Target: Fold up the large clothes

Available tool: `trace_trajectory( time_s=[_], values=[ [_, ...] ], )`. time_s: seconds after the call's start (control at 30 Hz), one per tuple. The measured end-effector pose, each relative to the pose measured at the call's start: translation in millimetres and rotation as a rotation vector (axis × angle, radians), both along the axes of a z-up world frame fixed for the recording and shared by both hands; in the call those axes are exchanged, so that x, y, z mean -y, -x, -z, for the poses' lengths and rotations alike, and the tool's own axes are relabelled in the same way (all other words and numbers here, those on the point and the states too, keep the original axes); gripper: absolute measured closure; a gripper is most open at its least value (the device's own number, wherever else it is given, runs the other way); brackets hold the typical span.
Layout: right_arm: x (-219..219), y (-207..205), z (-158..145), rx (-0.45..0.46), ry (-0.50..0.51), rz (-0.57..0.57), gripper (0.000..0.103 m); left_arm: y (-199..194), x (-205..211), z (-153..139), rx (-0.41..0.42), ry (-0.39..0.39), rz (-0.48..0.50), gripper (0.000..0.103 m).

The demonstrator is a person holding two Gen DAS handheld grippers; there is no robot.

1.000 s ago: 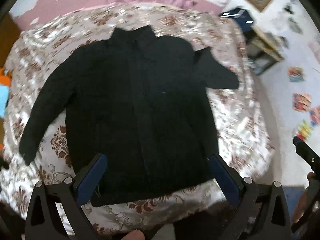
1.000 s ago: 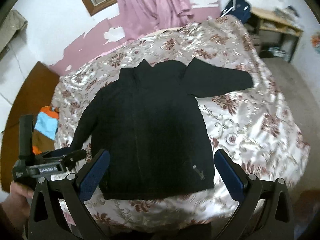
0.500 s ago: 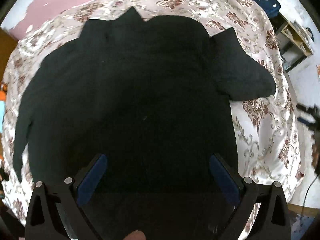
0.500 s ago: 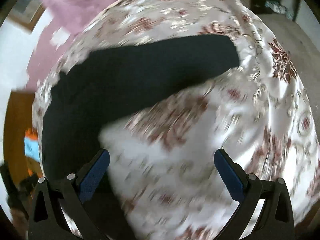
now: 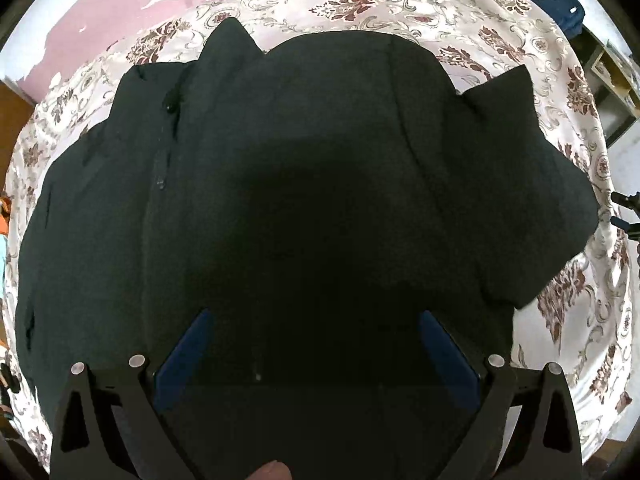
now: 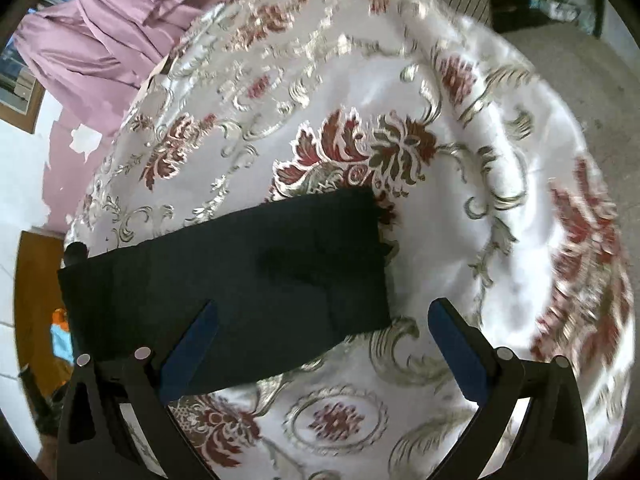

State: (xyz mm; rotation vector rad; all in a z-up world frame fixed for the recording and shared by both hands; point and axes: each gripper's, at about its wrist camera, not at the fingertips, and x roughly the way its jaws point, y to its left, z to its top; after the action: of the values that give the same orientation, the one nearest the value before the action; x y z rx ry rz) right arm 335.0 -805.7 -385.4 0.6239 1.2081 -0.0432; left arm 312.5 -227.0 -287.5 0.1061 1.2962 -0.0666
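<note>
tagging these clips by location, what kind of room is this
Most likely a bedroom in a home. A black jacket lies spread flat on a bed covered with a floral satin bedspread, pink curtains hang behind it, and the pink wall paint is peeling.

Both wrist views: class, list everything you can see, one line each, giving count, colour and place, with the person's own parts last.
Jacket: one, black, spread flat on the bed.
Sleeve: one, black, stretched out over the bedspread.
Bedspread: one, white with red and gold floral pattern, covering the bed.
Curtain: one, pink, hanging behind the bed.
Bag: one, dark blue, beyond the bed's far corner.
Left gripper: one, black with blue pads, open above the jacket.
Right gripper: one, black with blue pads, open over the sleeve.
</note>
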Motion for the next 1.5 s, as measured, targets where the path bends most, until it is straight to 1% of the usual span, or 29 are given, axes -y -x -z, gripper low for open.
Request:
trace_trajectory(
  time_s=[0.07,0.13,0.2,0.23,0.3,0.37,0.4,0.43,0.53,0.6,0.63,0.67,0.7,0.73,0.83,0.87,0.9,0.97,1.0,1.07,1.1,1.13,1.17,1.23,1.3,1.37,1.4,1.5],
  values=[
    [6,-8,12,0.022,-0.053,0.001,0.001,-1,0,4,-0.001,0.003,-0.001,0.0],
    [8,-14,24,0.03,-0.083,0.005,0.001,-6,0,9,-0.006,0.012,0.008,0.0],
    [13,-17,33,0.022,-0.077,-0.002,0.003,-12,5,11,0.01,0.004,0.041,0.0],
    [12,-21,39,0.011,-0.082,-0.011,0.007,-19,8,11,0.026,-0.006,0.057,0.0],
    [10,-26,49,0.003,-0.087,-0.026,0.012,-38,12,11,0.057,-0.025,0.063,0.0],
    [11,-24,51,0.019,-0.093,-0.037,0.012,-55,16,12,0.071,-0.037,0.058,0.0],
    [8,-26,52,0.028,-0.098,-0.042,0.016,-64,16,15,0.069,-0.041,0.048,0.0],
    [7,-27,53,0.032,-0.106,-0.047,0.022,-75,17,20,0.056,-0.033,0.03,0.0],
    [14,-27,57,0.042,-0.14,-0.047,0.025,-97,20,38,0.003,0.003,-0.017,0.0],
    [14,-29,58,0.053,-0.162,-0.06,0.026,-102,21,49,-0.02,-0.006,-0.018,0.0],
    [11,-32,58,0.057,-0.179,-0.073,0.03,-103,20,54,-0.034,0.001,-0.027,0.0],
    [11,-34,59,0.059,-0.198,-0.084,0.032,-102,19,57,-0.039,0.009,-0.037,0.0],
    [19,-29,61,0.057,-0.215,-0.095,0.035,-101,16,59,-0.041,0.022,-0.048,0.0],
    [13,-34,63,0.052,-0.24,-0.125,0.041,-99,17,60,-0.038,0.023,-0.05,0.0],
    [5,-37,72,0.009,-0.23,-0.162,0.041,-97,18,61,-0.025,0.015,-0.049,0.0],
    [1,-37,73,0.013,-0.239,-0.171,0.046,-96,19,61,-0.024,0.009,-0.051,0.0],
    [-5,-39,71,0.015,-0.238,-0.194,0.063,-95,20,60,-0.024,0.002,-0.051,0.0],
    [-13,-35,64,0.03,-0.223,-0.246,0.068,-94,25,56,-0.019,-0.026,-0.045,0.0],
    [-17,-33,53,0.041,-0.19,-0.273,0.07,-93,28,52,-0.012,-0.044,-0.036,0.0],
    [-14,-28,35,0.083,-0.164,-0.276,0.074,-91,34,45,0.009,-0.075,-0.014,0.0],
    [-7,-22,17,0.121,-0.143,-0.265,0.082,-89,38,40,0.024,-0.087,0.003,0.0],
    [3,-17,3,0.144,-0.131,-0.248,0.086,-88,40,38,0.031,-0.093,0.01,0.0],
    [8,-13,-5,0.159,-0.133,-0.24,0.086,-87,41,38,0.033,-0.097,0.014,0.0],
    [19,2,-36,0.202,-0.139,-0.241,0.091,-90,39,41,0.018,-0.092,0.001,0.0],
    [21,14,-53,0.195,-0.123,-0.252,0.094,-94,39,48,-0.002,-0.07,-0.036,0.0],
    [20,25,-59,0.152,-0.093,-0.275,0.095,-97,39,55,-0.012,-0.055,-0.058,0.0],
    [20,29,-61,0.137,-0.095,-0.277,0.095,-97,38,58,-0.011,-0.049,-0.072,0.0],
    [26,41,-58,0.083,-0.068,-0.252,0.095,-96,35,59,-0.007,-0.035,-0.097,0.0]
  ],
)
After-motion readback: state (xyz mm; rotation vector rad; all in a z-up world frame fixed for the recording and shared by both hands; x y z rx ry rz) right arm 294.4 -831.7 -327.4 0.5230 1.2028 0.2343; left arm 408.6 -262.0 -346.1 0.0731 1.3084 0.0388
